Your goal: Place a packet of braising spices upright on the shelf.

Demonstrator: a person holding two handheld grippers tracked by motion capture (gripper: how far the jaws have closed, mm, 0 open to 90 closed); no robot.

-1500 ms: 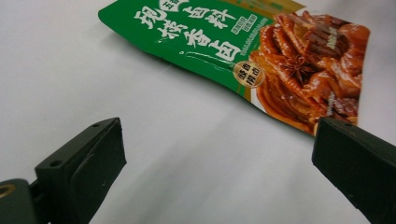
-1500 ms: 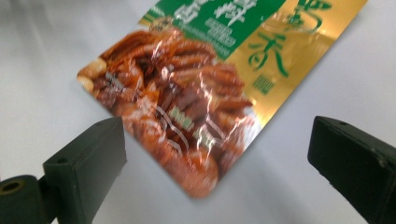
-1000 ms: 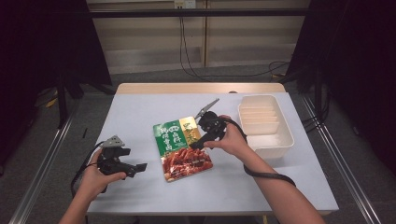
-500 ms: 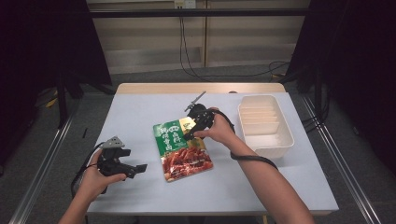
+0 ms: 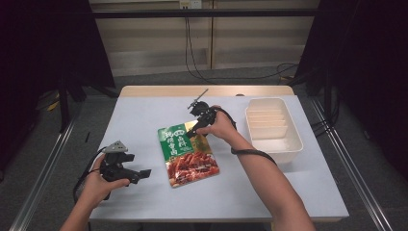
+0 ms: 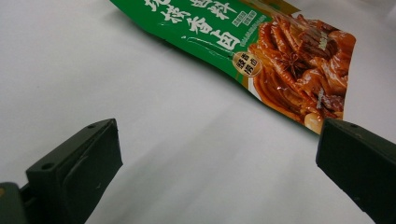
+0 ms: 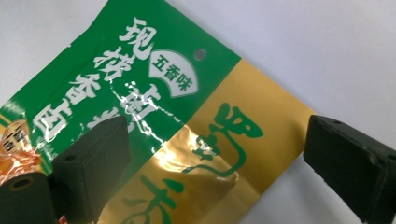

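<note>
**Right gripper lowered over seasoning pouch**

A flat green, gold and red foil food pouch [image 5: 186, 155] is seen lying at the centre of the pale grey table [image 5: 144, 120]. The right gripper [image 5: 196, 129] is poised above its upper right gold corner, jaws spread wide on either side and nothing held, apparently for a pinch at the edge. At lower left the left gripper [image 5: 143, 173] is kept low, jaws wide and empty. At right stands a white plastic divided tray [image 5: 274, 144]. Half a second earlier, the right gripper was held slightly higher in the frame.
</note>
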